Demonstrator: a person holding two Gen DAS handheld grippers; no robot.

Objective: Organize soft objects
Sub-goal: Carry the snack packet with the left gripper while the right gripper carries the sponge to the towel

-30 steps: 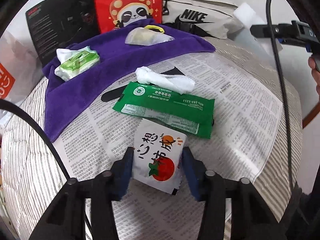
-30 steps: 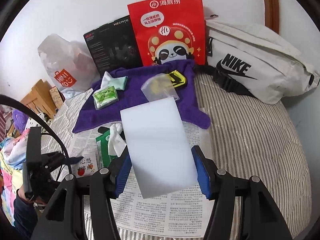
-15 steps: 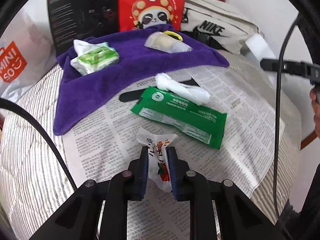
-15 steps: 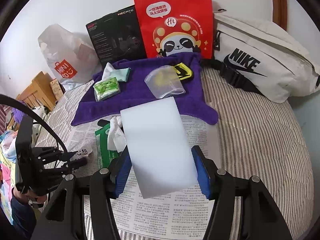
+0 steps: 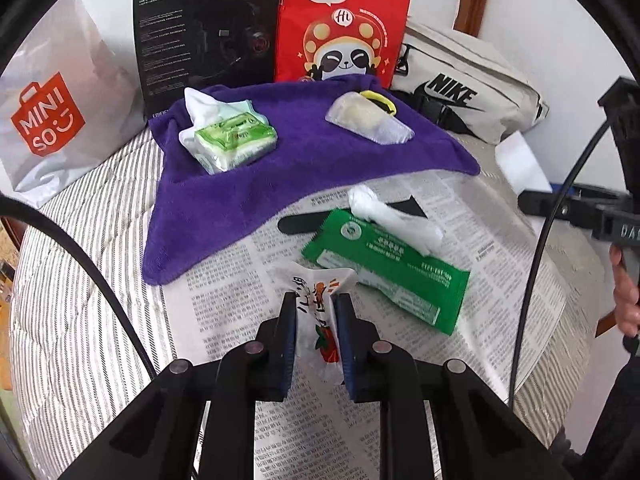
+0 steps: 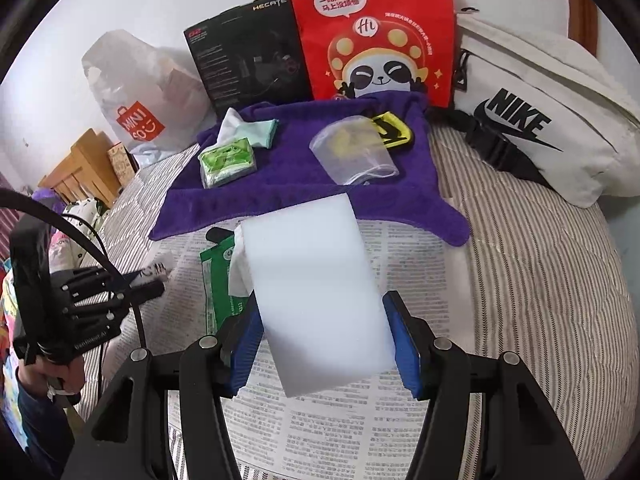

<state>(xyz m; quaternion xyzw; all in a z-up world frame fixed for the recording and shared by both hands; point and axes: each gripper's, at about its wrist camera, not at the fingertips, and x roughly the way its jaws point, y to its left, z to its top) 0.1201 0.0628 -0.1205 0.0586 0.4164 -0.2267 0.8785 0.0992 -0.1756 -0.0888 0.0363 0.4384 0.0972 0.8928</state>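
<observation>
My left gripper [image 5: 315,322] is shut on a white tissue packet with a red tomato print [image 5: 320,312], held above the newspaper [image 5: 248,280]. My right gripper [image 6: 323,336] is shut on a white sponge block [image 6: 312,280], held over the newspaper [image 6: 408,264]. A purple towel [image 5: 240,188] lies at the back, carrying a green tissue pack [image 5: 232,140] and a clear pouch [image 5: 368,120]. A green packet [image 5: 392,276] and a crumpled white tissue [image 5: 384,216] lie on the newspaper. The towel [image 6: 296,188] also shows in the right wrist view.
A Miniso bag [image 5: 48,120], a black box [image 5: 208,32], a red panda bag [image 5: 344,28] and a white Nike bag [image 5: 464,88] line the back wall. All rest on a striped bed [image 6: 540,260]. A black strip [image 5: 296,224] lies under the green packet.
My left gripper closed on the tomato tissue packet and lifted it, moving toward the towel. My right gripper moved the sponge slightly closer to the towel.
</observation>
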